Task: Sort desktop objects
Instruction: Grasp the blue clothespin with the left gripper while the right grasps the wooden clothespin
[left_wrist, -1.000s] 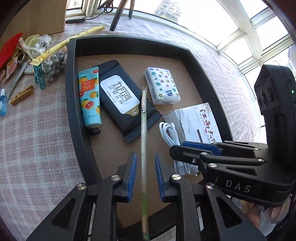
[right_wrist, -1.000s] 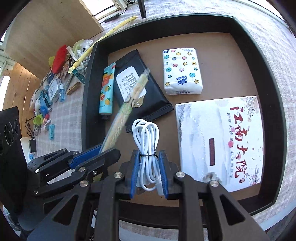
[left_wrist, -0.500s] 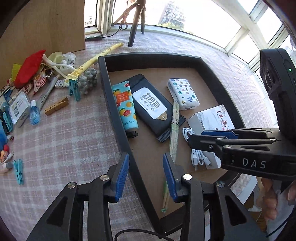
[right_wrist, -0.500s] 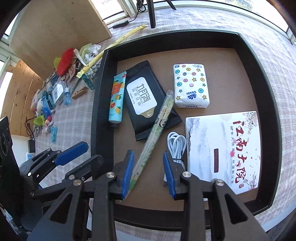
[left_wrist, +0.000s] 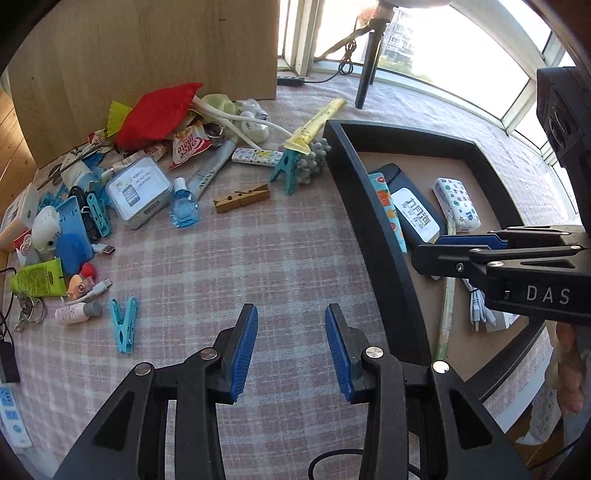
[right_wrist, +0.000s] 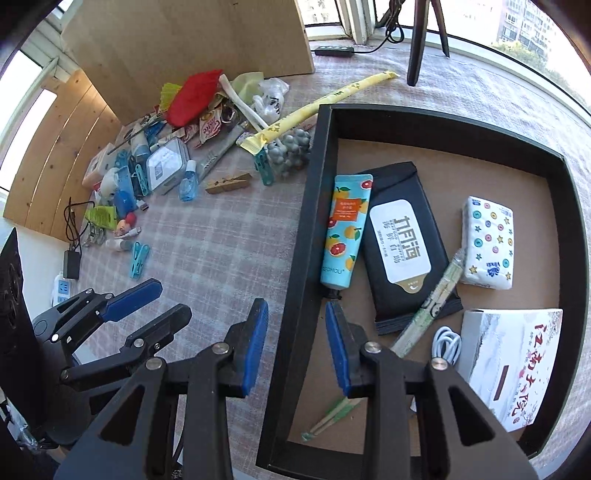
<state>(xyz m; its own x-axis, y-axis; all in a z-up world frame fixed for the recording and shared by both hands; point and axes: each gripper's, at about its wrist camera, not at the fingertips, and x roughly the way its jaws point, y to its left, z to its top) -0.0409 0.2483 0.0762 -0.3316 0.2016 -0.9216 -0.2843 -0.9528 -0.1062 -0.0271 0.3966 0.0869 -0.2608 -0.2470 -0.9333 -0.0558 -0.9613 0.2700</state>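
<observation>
The black tray (right_wrist: 306, 221) holds a hand cream tube (right_wrist: 343, 229), a black wipes pack (right_wrist: 402, 243), a tissue pack (right_wrist: 487, 243), sleeved chopsticks (right_wrist: 436, 299), a coiled white cable (right_wrist: 447, 343) and a white printed box (right_wrist: 517, 362). My right gripper (right_wrist: 295, 325) is open and empty above the tray's left wall. My left gripper (left_wrist: 290, 332) is open and empty over the checked cloth, left of the tray (left_wrist: 354, 192). Each shows in the other's view: right gripper (left_wrist: 428, 251), left gripper (right_wrist: 171, 299).
Loose items crowd the cloth's far left: red cloth (left_wrist: 155, 110), tin box (left_wrist: 138, 188), blue bottle (left_wrist: 183, 206), wooden clothespin (left_wrist: 242, 198), teal clip (left_wrist: 123, 325), long yellow packet (left_wrist: 317, 122). A wooden board (left_wrist: 147, 48) and tripod leg (left_wrist: 367, 66) stand behind.
Both grippers opened: the left let go of the chopsticks, the right of the white cable. Both pulled back leftward and up; chopsticks and cable now lie in the tray.
</observation>
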